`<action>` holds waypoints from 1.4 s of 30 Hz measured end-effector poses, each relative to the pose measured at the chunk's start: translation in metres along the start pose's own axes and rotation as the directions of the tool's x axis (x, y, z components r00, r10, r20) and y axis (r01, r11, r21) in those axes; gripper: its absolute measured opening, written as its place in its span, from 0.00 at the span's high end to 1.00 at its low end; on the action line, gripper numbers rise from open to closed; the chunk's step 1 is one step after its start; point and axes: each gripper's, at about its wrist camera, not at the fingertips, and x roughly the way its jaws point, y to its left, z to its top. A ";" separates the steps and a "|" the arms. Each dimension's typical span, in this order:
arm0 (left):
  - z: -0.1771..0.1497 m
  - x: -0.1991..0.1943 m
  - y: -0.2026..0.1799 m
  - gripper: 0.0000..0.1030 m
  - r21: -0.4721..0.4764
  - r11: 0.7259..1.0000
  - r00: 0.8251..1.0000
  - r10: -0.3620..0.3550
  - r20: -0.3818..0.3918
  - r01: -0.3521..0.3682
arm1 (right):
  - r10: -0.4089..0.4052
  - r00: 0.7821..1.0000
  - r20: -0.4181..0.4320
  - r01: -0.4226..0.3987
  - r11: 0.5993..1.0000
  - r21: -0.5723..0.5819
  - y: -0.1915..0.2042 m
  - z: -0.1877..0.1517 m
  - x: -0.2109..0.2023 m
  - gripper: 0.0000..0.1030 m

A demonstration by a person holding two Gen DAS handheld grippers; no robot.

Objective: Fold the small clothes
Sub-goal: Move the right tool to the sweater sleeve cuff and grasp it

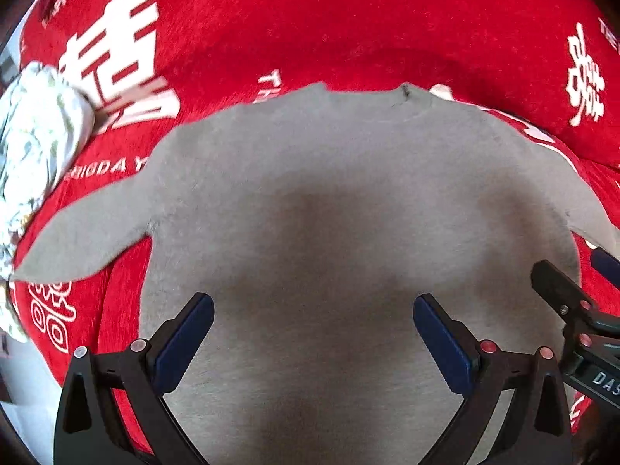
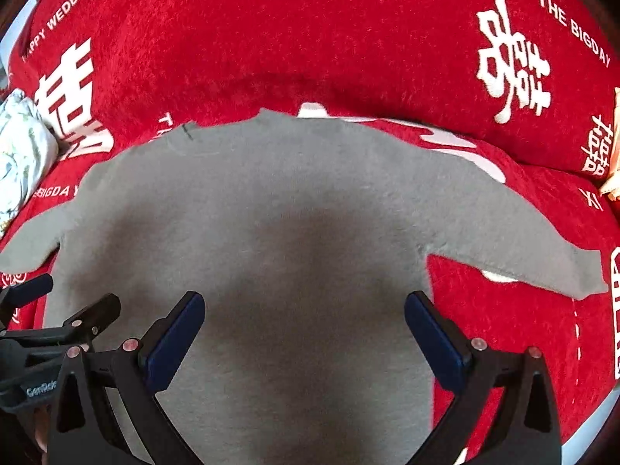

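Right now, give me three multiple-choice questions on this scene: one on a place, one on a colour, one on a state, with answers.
1. Where is the white floral bundle?
A. Left of the sweater
B. On the sweater
C. In the tongs

2. What colour is the sweater?
A. Blue
B. Grey
C. Yellow

3. How are the left tongs?
A. Shut on a sleeve
B. Open, holding nothing
C. Shut on the hem

Answers: A, it lies on the red cover beyond the left sleeve; B, plain grey fabric; B, fingers spread apart over the sweater, like the right tongs.
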 end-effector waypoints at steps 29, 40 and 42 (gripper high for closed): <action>0.025 -0.015 -0.143 0.00 0.162 0.987 0.994 -0.014 0.111 -0.004 | -0.061 0.990 0.127 0.036 0.981 0.192 -0.141 0.001 -0.022 0.00; 0.033 -0.011 -0.198 0.00 0.209 0.977 0.993 -0.053 0.106 0.030 | -0.154 0.983 0.105 0.114 0.943 0.313 -0.220 -0.017 -0.019 0.00; 0.033 -0.008 -0.208 0.00 0.217 0.976 0.993 -0.059 0.098 0.036 | -0.163 0.982 0.094 0.122 0.933 0.338 -0.236 -0.021 -0.017 0.00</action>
